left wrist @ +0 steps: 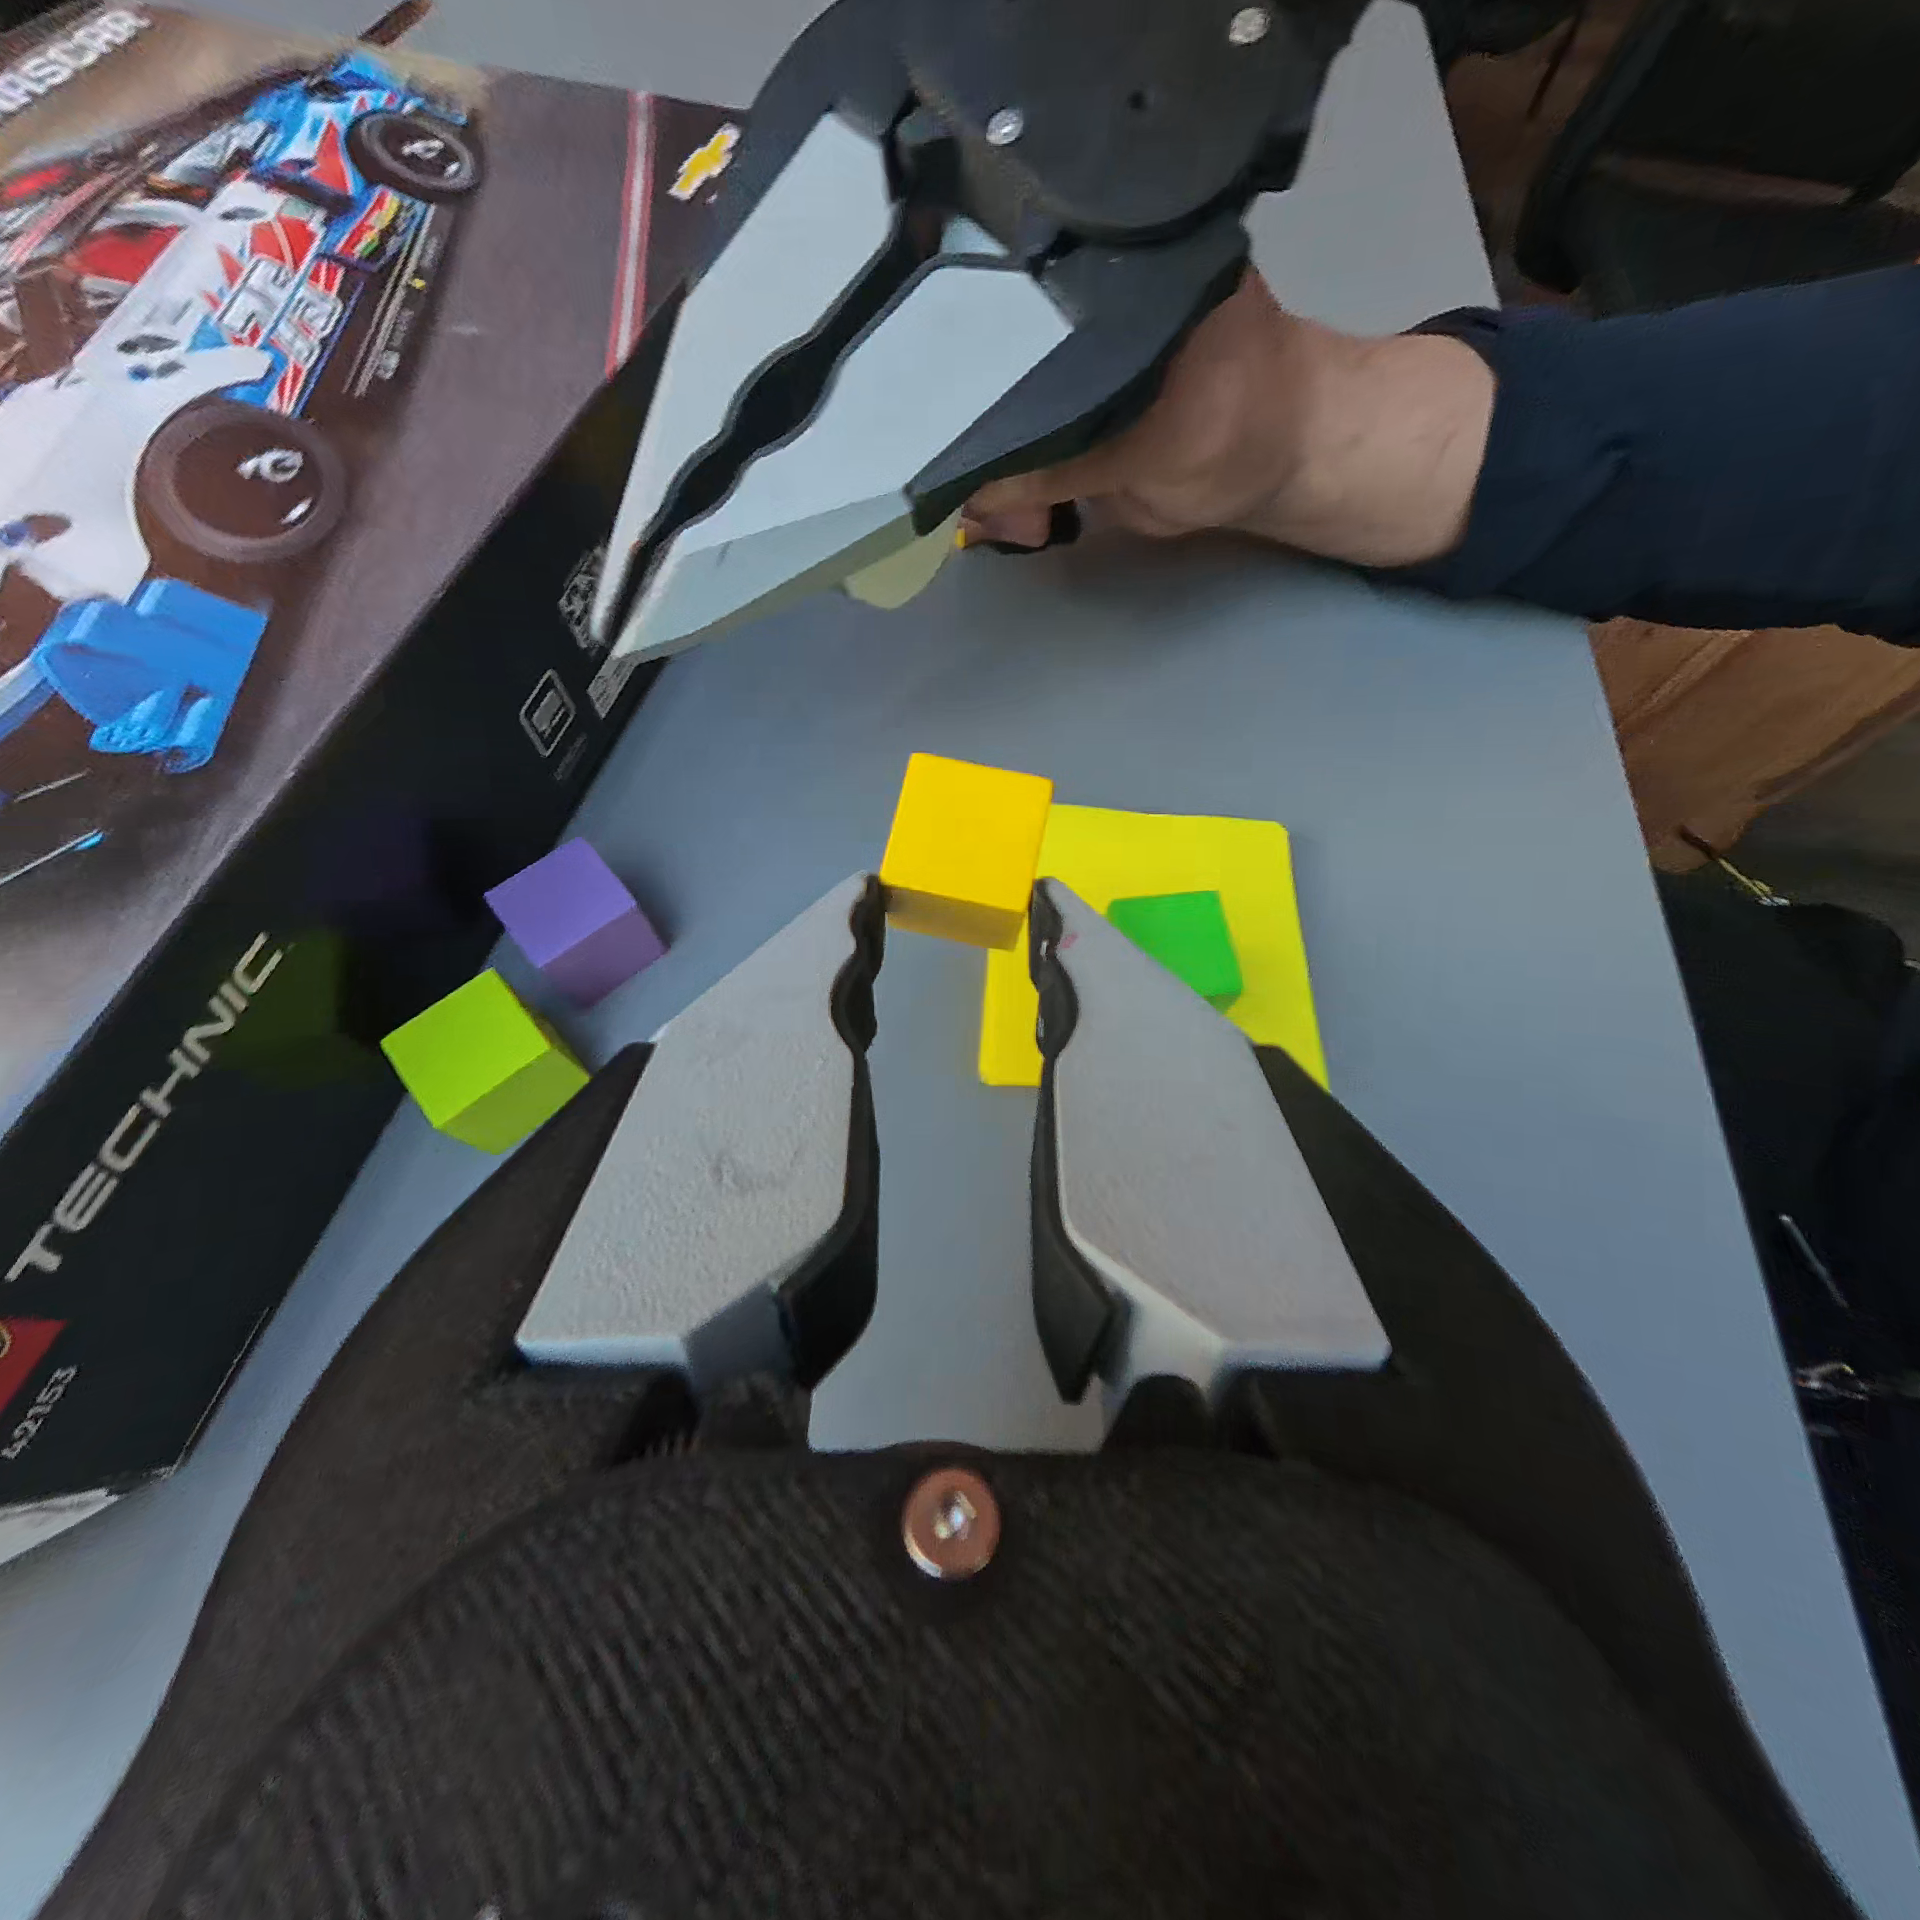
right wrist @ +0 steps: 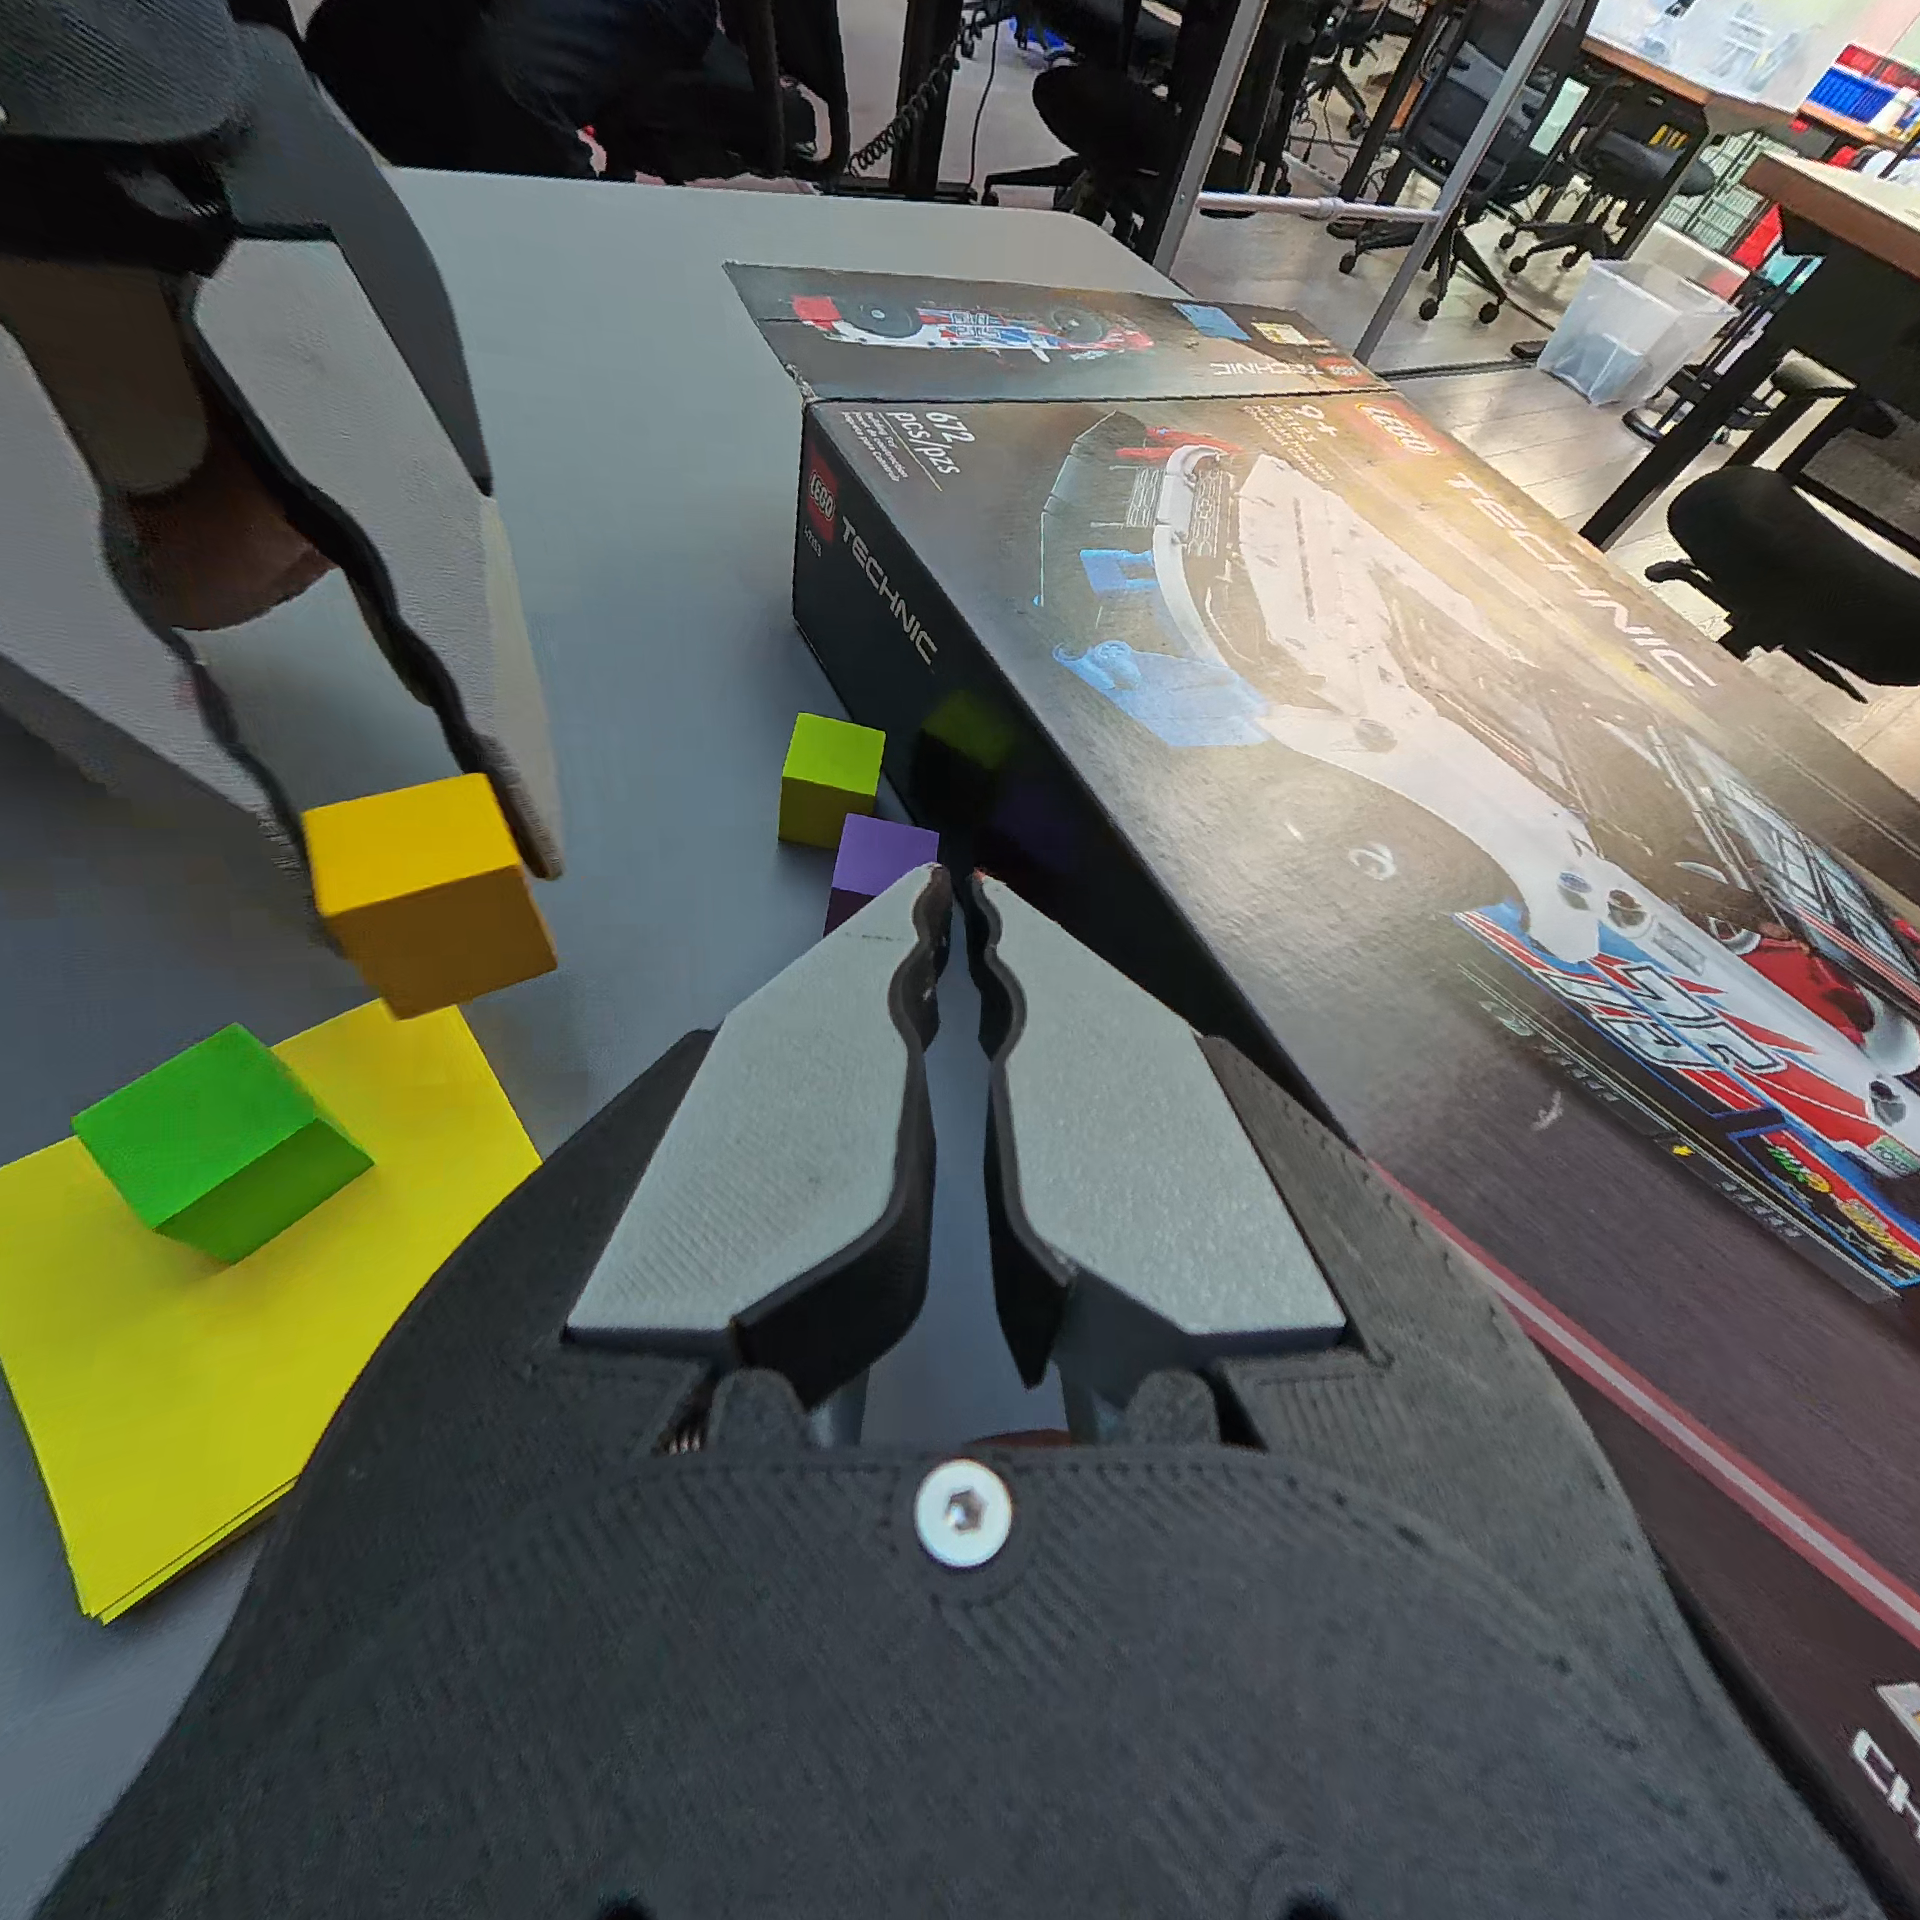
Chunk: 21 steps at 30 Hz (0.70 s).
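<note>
My left gripper (left wrist: 956, 894) is shut on a yellow cube (left wrist: 966, 847), with both pads pressed on its sides. In the right wrist view the same gripper (right wrist: 416, 842) holds this cube (right wrist: 431, 894) tilted, a little above the grey table (right wrist: 623, 416) at the edge of a yellow paper pad (right wrist: 208, 1403). A green cube (right wrist: 208, 1143) stands on the pad and shows in the left wrist view (left wrist: 1179, 940) too. My right gripper (right wrist: 958, 883) is shut with nothing between its pads. It hovers near a purple cube (right wrist: 883, 852) and a lime cube (right wrist: 831, 774).
A large dark toy-car box (right wrist: 1351, 727) lies along the table beside the purple and lime cubes. In the left wrist view it fills the left side (left wrist: 208, 520). A hand in a dark sleeve (left wrist: 1299, 436) holds the right gripper (left wrist: 623, 634). Office chairs and desks stand beyond the table. One gripper's finger ends stand about 9 cm off the other's.
</note>
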{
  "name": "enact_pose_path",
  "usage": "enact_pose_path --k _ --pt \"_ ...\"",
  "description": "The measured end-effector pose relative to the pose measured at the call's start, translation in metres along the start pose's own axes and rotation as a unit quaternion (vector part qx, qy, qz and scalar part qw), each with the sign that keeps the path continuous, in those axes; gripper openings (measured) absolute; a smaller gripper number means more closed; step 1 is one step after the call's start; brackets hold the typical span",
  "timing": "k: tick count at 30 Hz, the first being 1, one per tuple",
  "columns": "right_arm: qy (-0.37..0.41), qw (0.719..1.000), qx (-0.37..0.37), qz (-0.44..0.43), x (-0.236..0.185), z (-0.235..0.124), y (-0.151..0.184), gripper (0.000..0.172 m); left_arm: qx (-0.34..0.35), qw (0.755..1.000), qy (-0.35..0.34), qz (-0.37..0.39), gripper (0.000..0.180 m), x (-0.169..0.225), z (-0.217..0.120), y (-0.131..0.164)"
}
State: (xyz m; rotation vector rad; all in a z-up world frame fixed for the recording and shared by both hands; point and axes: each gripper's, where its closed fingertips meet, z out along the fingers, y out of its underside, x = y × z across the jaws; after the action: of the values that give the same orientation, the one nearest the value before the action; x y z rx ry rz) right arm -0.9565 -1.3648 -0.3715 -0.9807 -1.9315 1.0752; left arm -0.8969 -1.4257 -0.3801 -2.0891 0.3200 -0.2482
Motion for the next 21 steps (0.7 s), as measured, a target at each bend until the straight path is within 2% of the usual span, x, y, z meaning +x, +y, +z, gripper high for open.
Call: enact_pose_path --k 4,12,17,21 --pt "-0.001 1.000 -0.003 -0.001 -0.001 0.001 0.001 0.000 -0.011 0.999 0.051 0.016 0.026 0.031 0.000 -0.003" --pt "-0.002 1.000 -0.003 0.000 -0.001 0.001 0.001 0.000 -0.073 0.995 0.065 0.022 0.025 0.041 0.009 0.018" --pt "-0.003 1.000 -0.004 -0.004 -0.002 0.002 0.001 0.000 -0.061 0.995 0.083 -0.003 0.028 0.042 0.006 0.015" --pt "-0.001 1.000 -0.001 -0.005 -0.002 0.001 0.000 0.000 -0.033 0.997 0.072 -0.015 0.034 0.033 -0.001 0.005"
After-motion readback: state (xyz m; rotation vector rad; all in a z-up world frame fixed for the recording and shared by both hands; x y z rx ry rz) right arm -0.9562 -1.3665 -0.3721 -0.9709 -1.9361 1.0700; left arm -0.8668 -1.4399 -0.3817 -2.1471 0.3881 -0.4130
